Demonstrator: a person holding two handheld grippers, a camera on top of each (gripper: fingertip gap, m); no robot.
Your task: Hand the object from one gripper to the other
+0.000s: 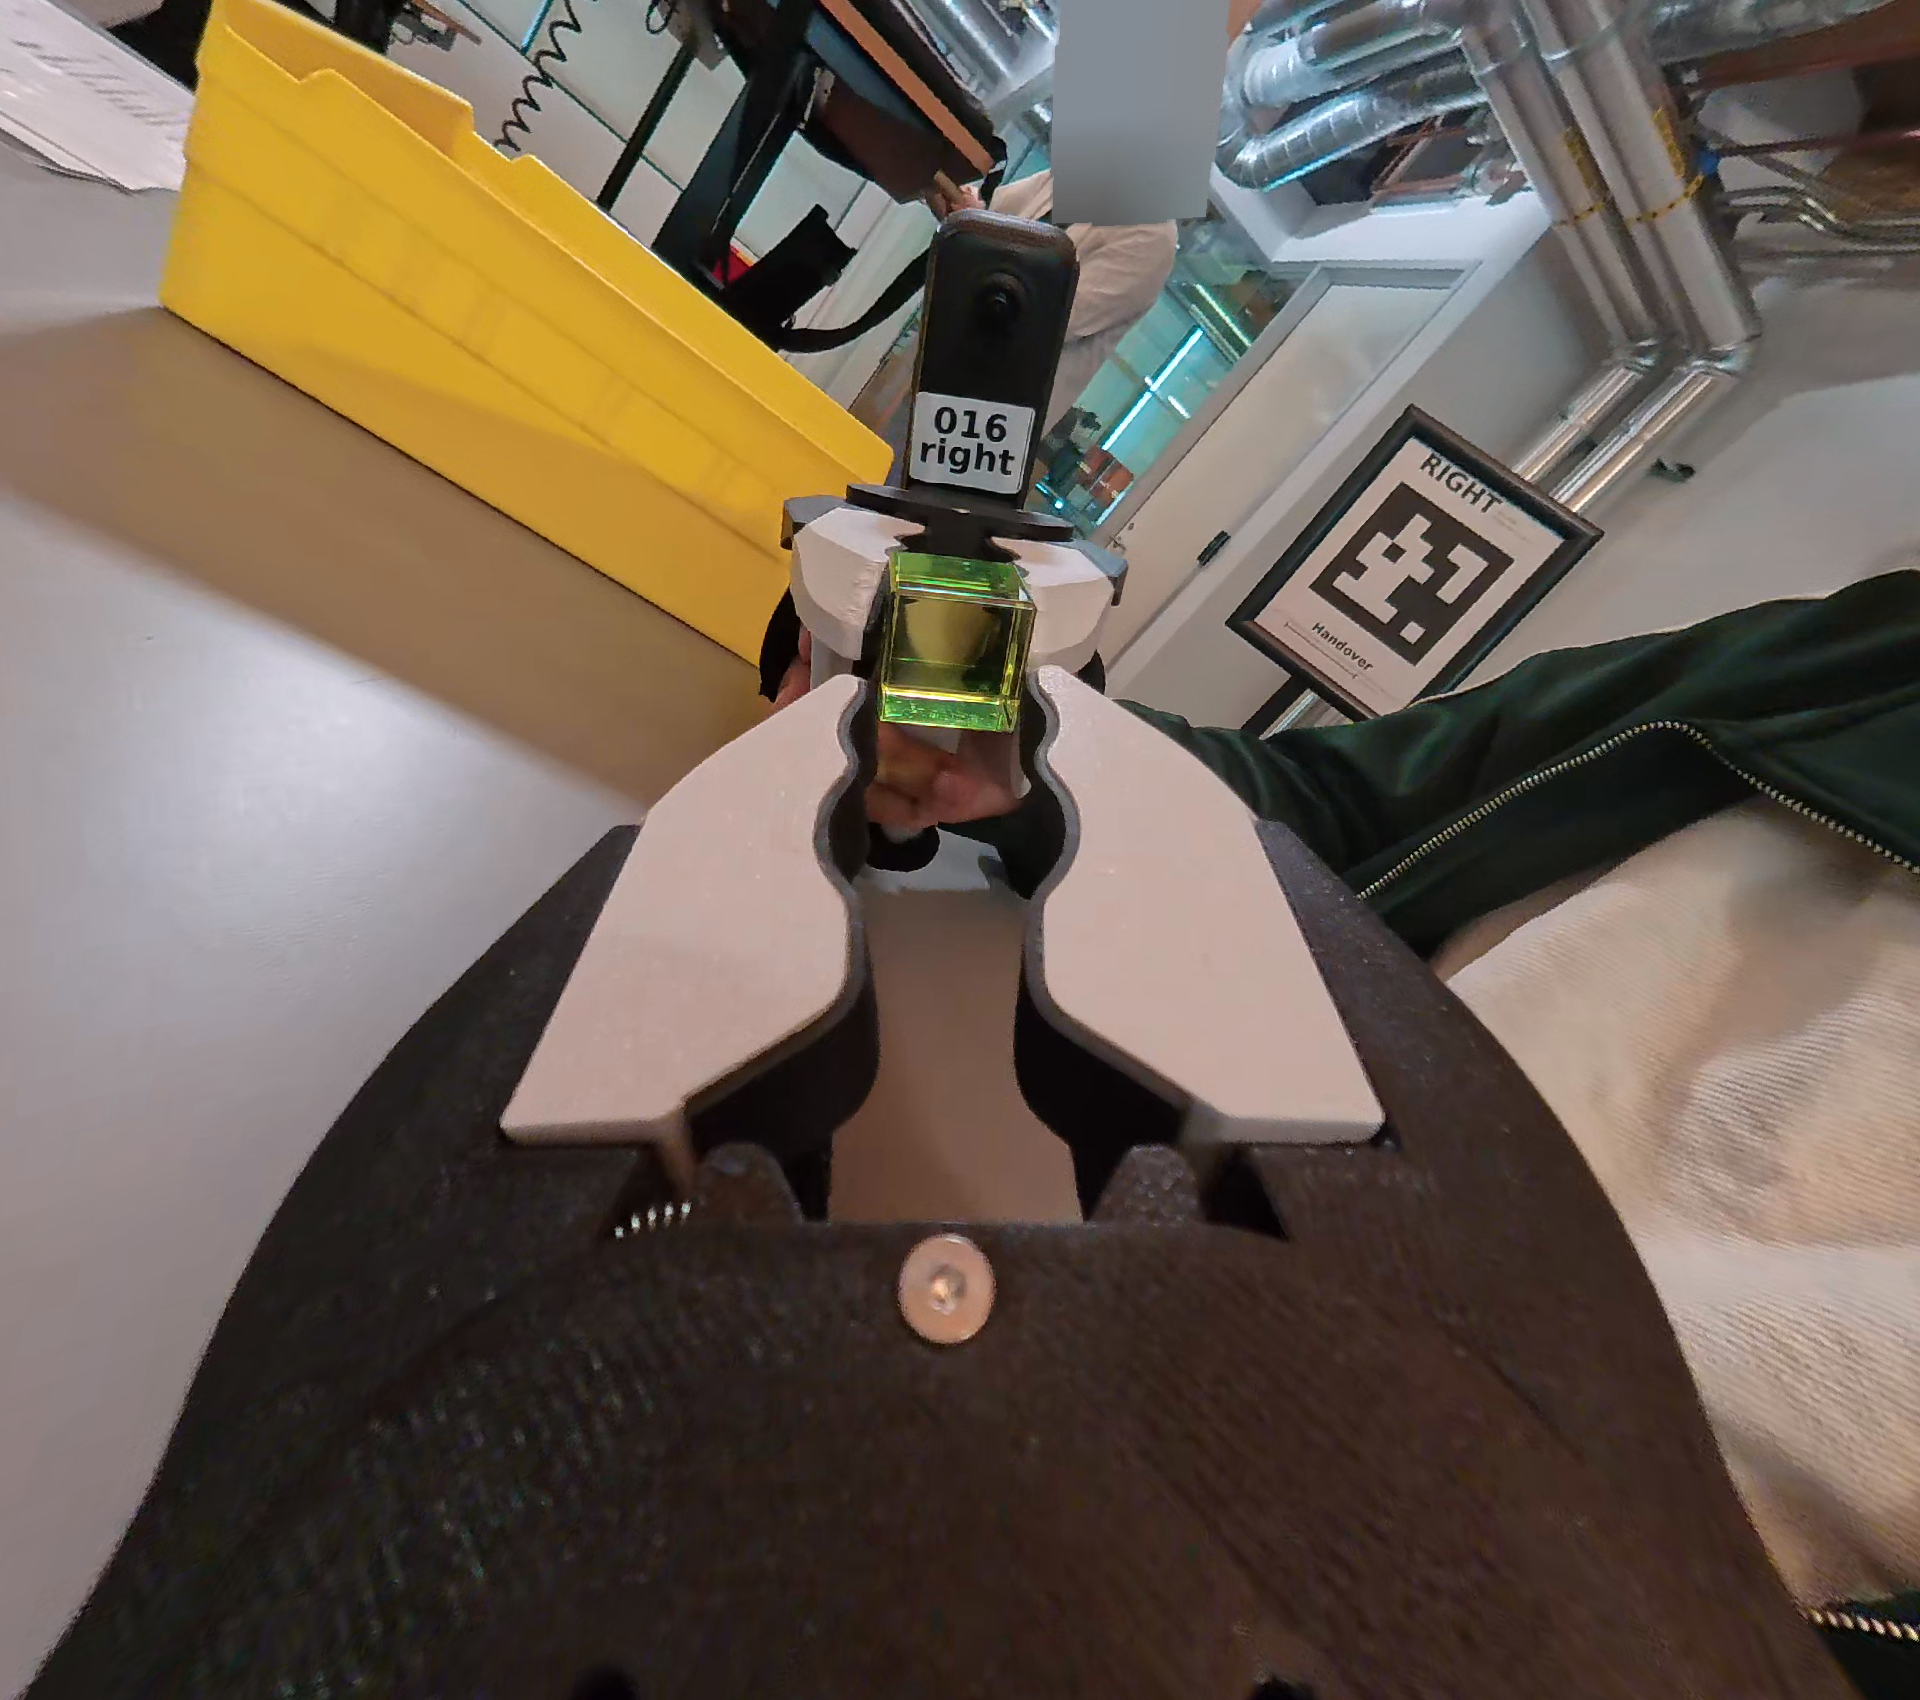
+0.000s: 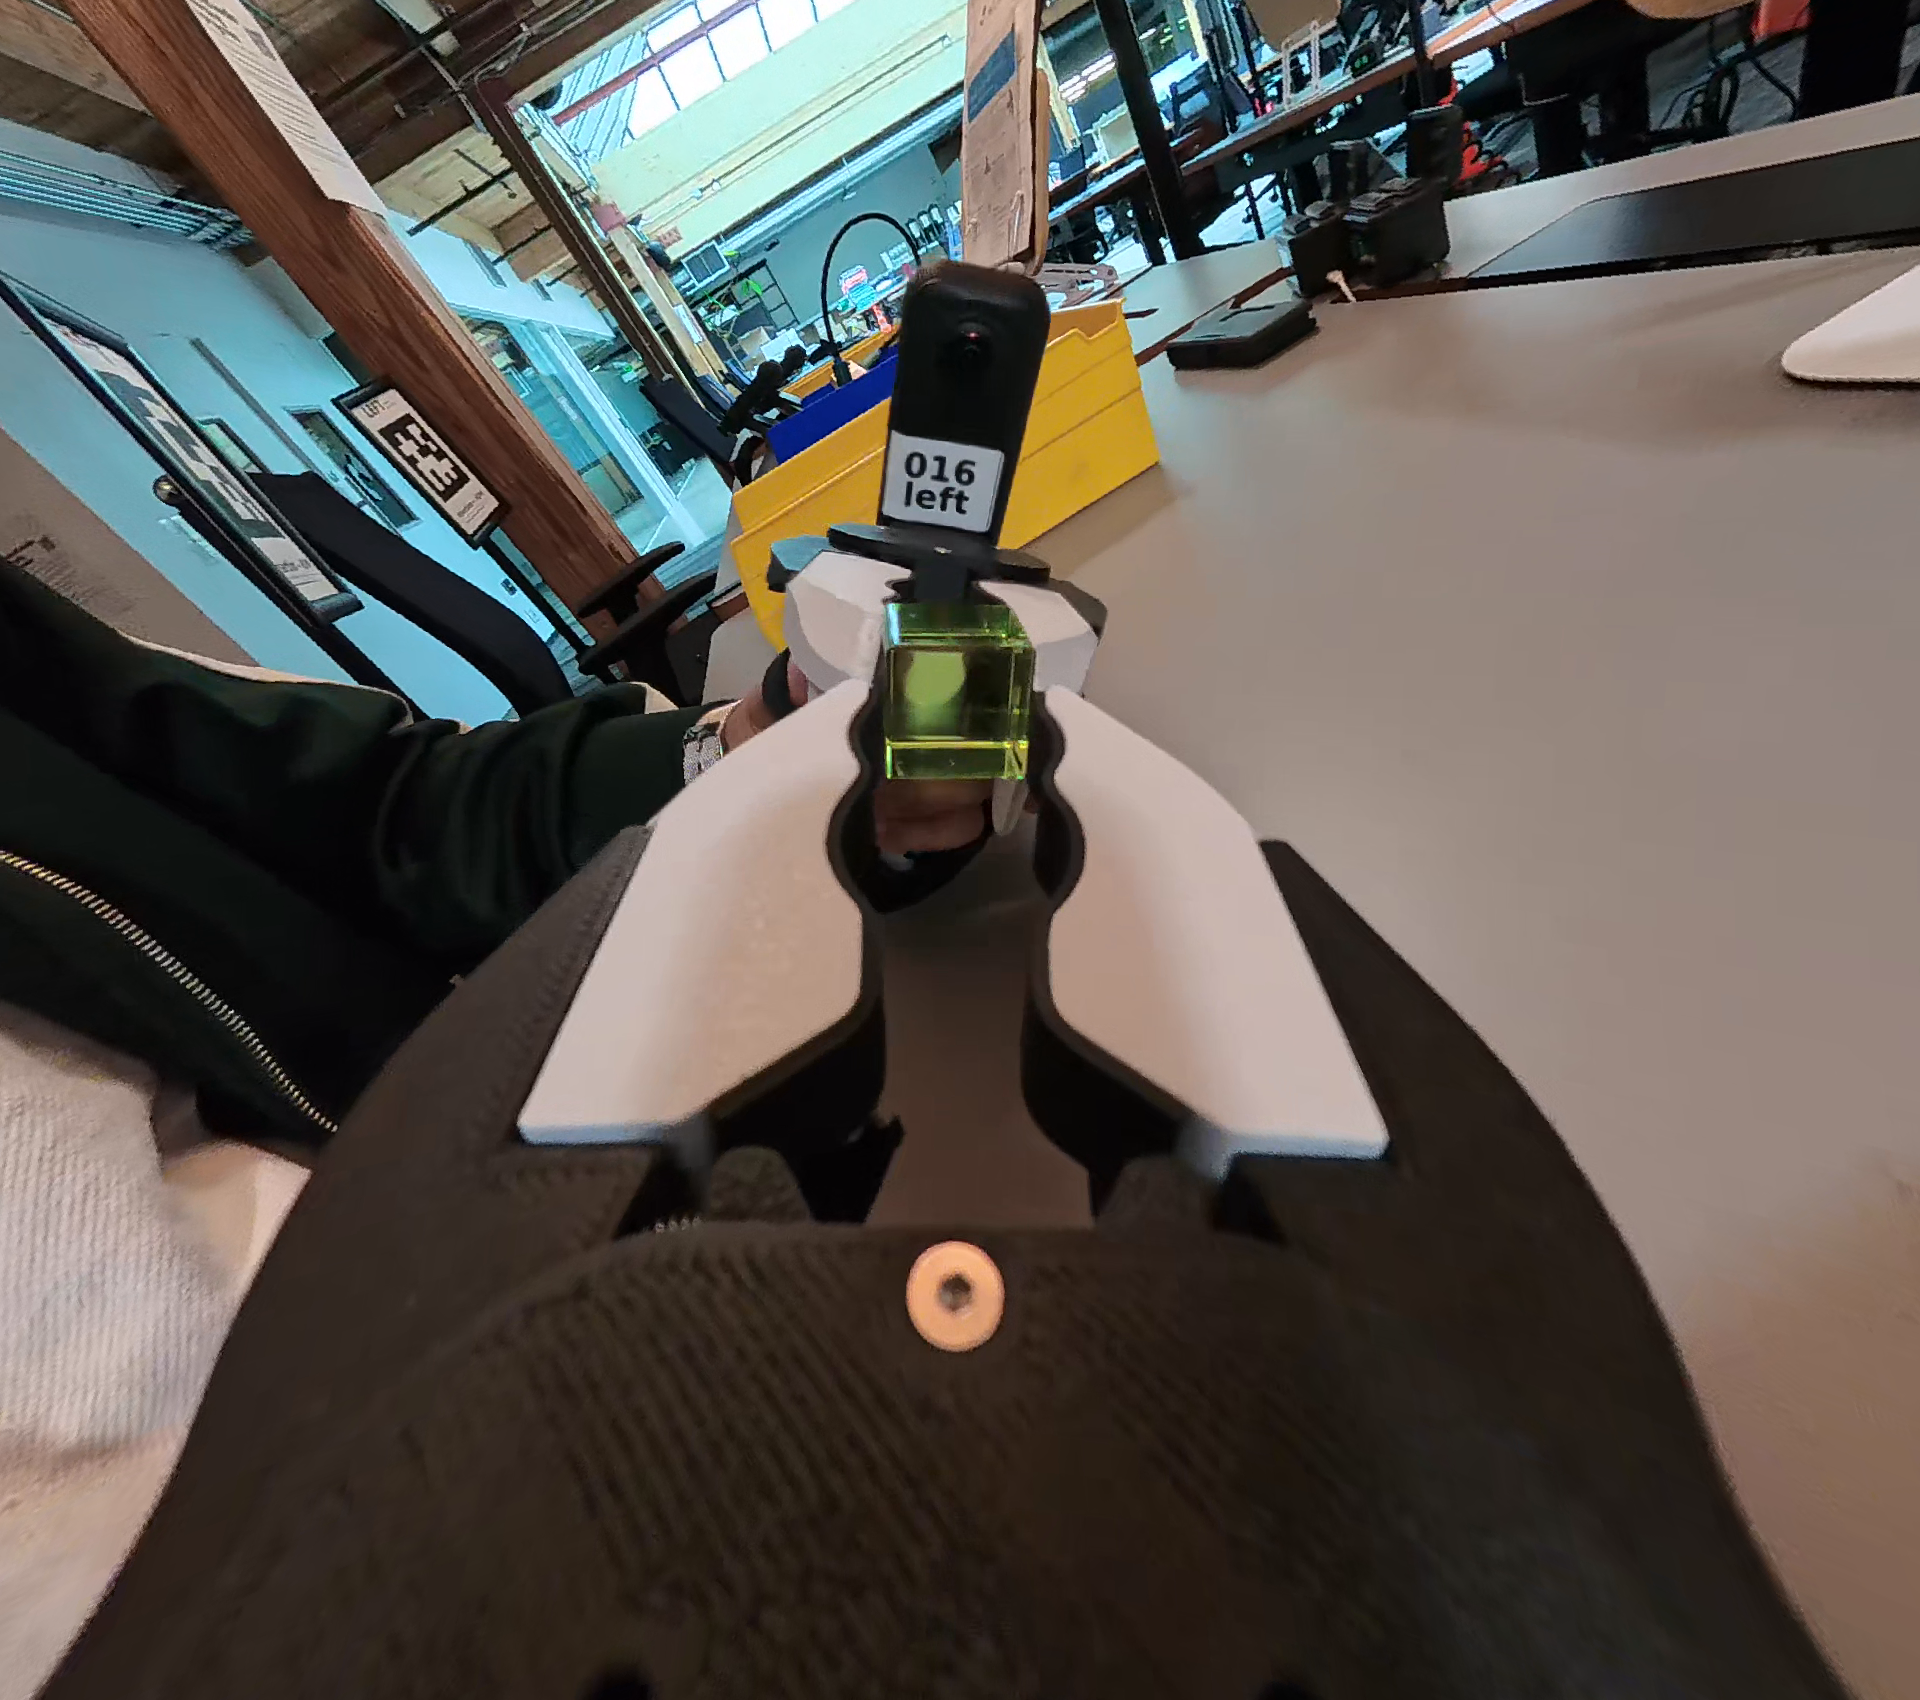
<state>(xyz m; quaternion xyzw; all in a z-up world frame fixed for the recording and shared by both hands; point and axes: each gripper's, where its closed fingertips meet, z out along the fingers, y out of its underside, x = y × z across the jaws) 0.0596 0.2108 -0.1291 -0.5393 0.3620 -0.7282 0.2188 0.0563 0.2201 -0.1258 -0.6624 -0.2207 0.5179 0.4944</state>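
Handover step, mid-transfer: both tools on the cube, above the bench.
Left tool (image 1: 951, 705) closed to cube width, its tips against the lower sides of the translucent green plastic cube (image 1: 956, 648); right tool (image 2: 956, 715) grips likewise from opposite. Which bears the load cannot be told. Next move, by judgement: receiving tool confirms pinch, giving tool spreads and retreats straight. Grey bench (image 1: 208, 819) below the cube; yellow plastic bin (image 1: 436, 300) beyond it.

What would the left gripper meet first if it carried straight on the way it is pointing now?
The green cube sits right at the left gripper fingertips. Directly behind it faces the right gripper, so that would come next. Whether either one already clamps the cube is unclear.
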